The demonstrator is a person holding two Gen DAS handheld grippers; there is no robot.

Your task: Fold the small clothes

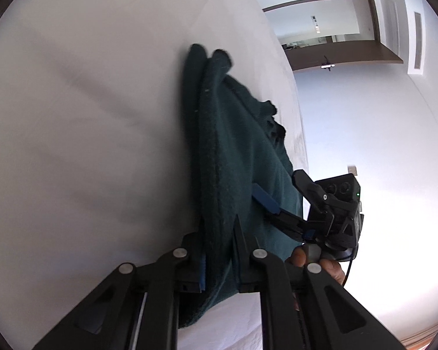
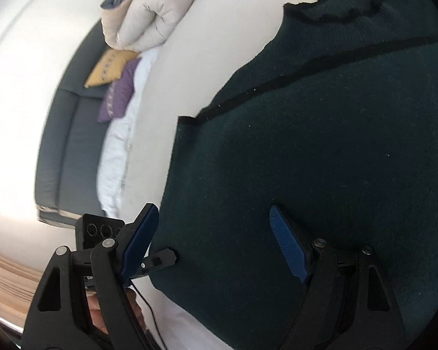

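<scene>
Sweater [image 1: 233,151] — dark green knit — pinched in left tongs [image 1: 219,262].

sweater [image 2: 321,160]: cut off at edge | sofa [image 2: 70,134]: blurred (motion)

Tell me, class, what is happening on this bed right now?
A person holding a gripper in each hand is folding a dark green sweater on a white bed. The left gripper is shut on the sweater's edge. The right gripper is open, its fingers over the fabric, nothing gripped yet.
</scene>
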